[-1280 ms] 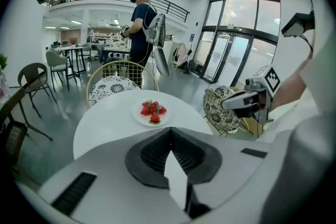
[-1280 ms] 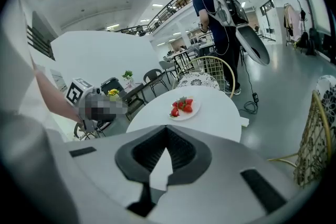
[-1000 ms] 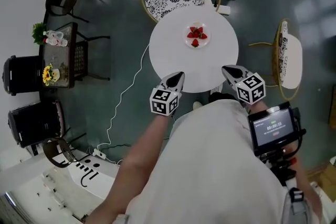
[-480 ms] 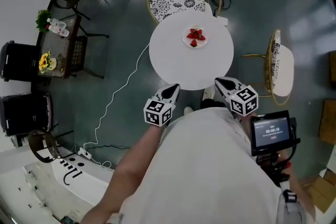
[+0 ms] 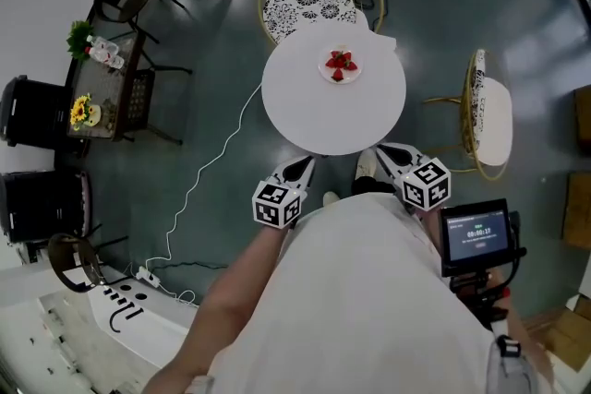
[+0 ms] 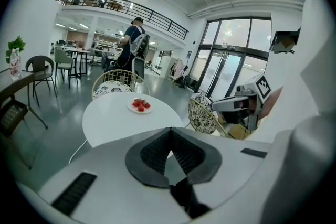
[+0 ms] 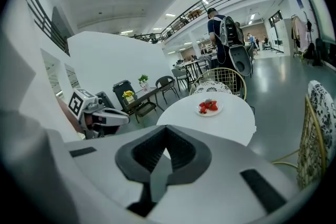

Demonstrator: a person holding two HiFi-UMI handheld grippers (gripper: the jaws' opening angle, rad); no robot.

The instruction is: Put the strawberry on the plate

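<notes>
left gripper [image 5: 307, 161] and right gripper [image 5: 381, 149] are both closed with nothing between their jaws, hanging just off the near edge of the round white table [image 5: 323, 115]. strawberries [image 5: 341, 62] lie on the plate [image 5: 326, 70] at the table's far side, well apart from both.

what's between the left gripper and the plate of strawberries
Only bare table: the head view shows nothing standing on it between the left gripper and the plate, and the left gripper view agrees.
</notes>
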